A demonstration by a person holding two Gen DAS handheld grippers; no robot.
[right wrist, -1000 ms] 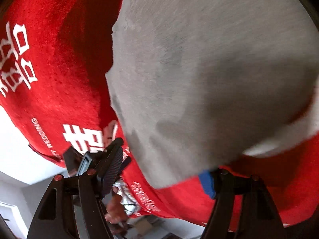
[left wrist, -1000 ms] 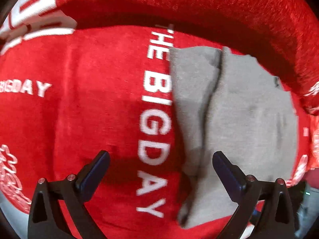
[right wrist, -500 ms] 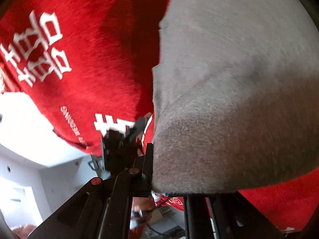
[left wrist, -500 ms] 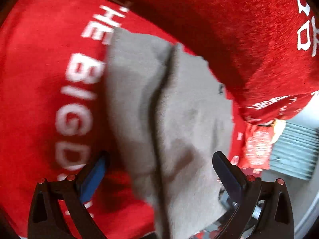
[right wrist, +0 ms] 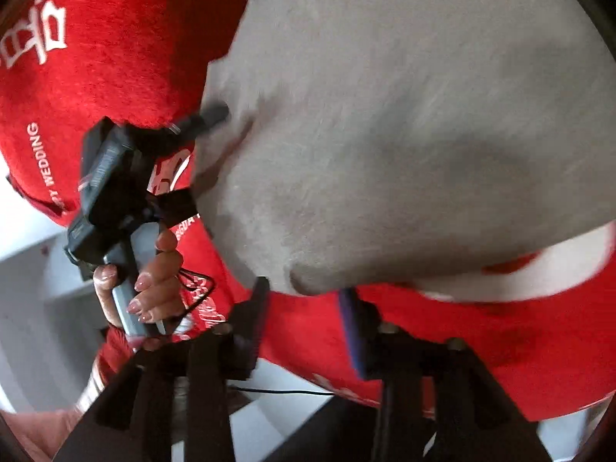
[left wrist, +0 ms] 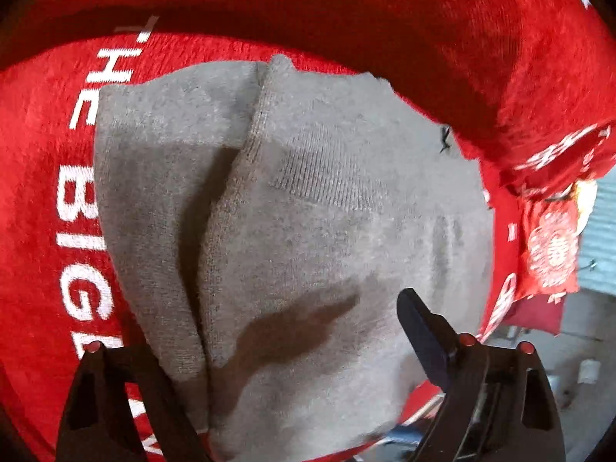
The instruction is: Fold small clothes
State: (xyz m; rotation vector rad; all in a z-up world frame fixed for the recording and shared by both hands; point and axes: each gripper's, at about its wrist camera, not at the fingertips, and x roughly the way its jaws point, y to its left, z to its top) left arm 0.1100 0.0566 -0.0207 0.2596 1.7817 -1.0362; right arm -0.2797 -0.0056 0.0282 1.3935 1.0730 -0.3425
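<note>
A grey knit garment (left wrist: pixel 308 200), folded with one layer over another, lies on a red cloth (left wrist: pixel 46 177) printed in white letters. My left gripper (left wrist: pixel 310 300) reaches over its near end with jaws closing. The right finger (left wrist: pixel 423 331) sits above the fabric and the left one is hidden beneath it. In the right wrist view the grey garment (right wrist: pixel 404 115) fills the frame. Its lower edge hangs just at the tips of my right gripper (right wrist: pixel 304 288), whose jaws are opening and do not press it. A hand (right wrist: pixel 154 277) holds the left gripper (right wrist: pixel 111 192) at the garment's left edge.
The red cloth (right wrist: pixel 96 57) rises in a thick fold behind the garment (left wrist: pixel 385 19) and drops off at the right, where a red printed tag (left wrist: pixel 554 250) hangs. Pale floor and a wall (right wrist: pixel 30 269) show beyond the cloth's edge.
The left gripper slid right from the white letters onto the grey garment, and its left finger went under the fabric. The right gripper shut on the garment's edge, rose with it, then parted.
</note>
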